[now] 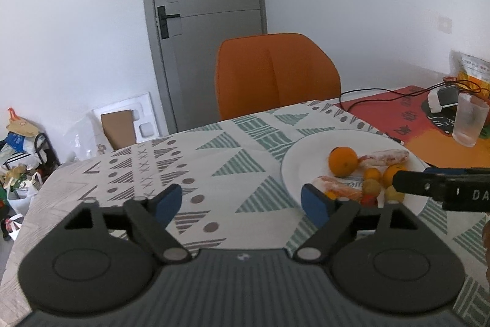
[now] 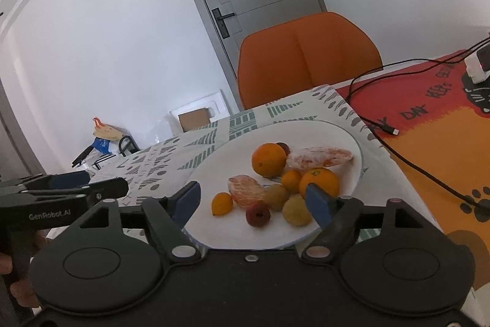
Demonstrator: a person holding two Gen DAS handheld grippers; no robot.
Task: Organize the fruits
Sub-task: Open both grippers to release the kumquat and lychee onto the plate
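A white plate (image 2: 214, 161) on the patterned tablecloth holds several fruits: a large orange (image 2: 268, 159), a second orange (image 2: 320, 178), peeled citrus pieces (image 2: 318, 157), a small kumquat (image 2: 222, 203), a red fruit (image 2: 258, 214) and yellow fruits (image 2: 295, 210). My right gripper (image 2: 254, 201) is open and empty, its jaws standing either side of the plate's near half. My left gripper (image 1: 242, 201) is open and empty over the cloth, left of the plate (image 1: 306, 152). The large orange (image 1: 343, 161) shows there too. The right gripper's finger (image 1: 428, 186) reaches over the plate.
An orange chair (image 1: 275, 75) stands behind the table. A red-orange mat (image 2: 428, 118) with a black cable (image 2: 407, 161) lies to the right. A plastic cup (image 1: 470, 118) and a white device (image 1: 442, 100) stand on it. Clutter sits on the floor at left.
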